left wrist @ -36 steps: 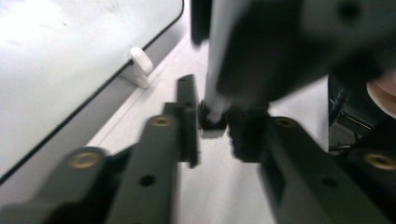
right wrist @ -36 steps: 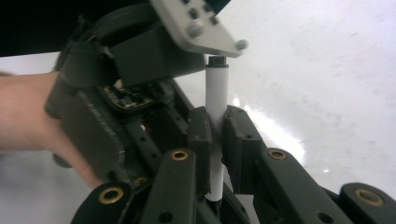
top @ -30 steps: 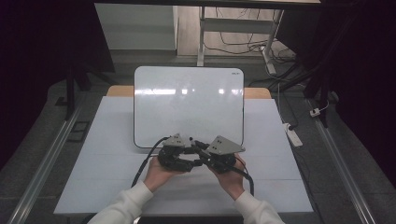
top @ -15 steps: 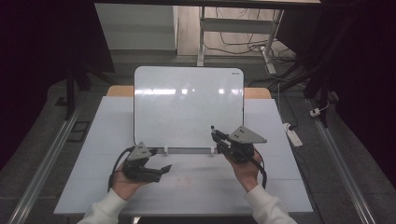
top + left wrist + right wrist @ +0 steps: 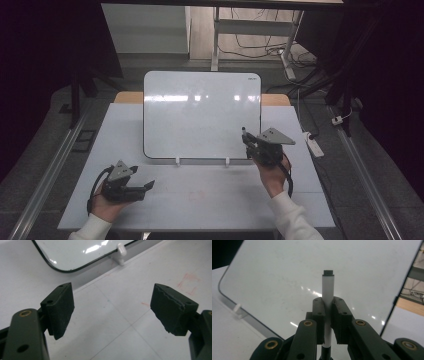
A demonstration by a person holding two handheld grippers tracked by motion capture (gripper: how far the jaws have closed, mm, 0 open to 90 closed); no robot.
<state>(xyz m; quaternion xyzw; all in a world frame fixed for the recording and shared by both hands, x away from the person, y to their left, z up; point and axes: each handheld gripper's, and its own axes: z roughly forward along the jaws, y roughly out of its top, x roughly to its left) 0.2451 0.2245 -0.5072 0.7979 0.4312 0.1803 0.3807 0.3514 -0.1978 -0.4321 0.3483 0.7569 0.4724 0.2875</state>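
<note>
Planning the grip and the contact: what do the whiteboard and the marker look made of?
Whiteboard: glossy white, probably coated steel or melamine; it mirrors lamp glints inside a thin dark rim. Marker: smooth matte white barrel with a dark end, likely plastic, clamped in the right gripper.

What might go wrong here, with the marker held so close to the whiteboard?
The right gripper clamps the marker only at its middle, so pressing it on the whiteboard may make it slip or tilt. The board leans on two small white clips, so a hard push might shift it.
</note>
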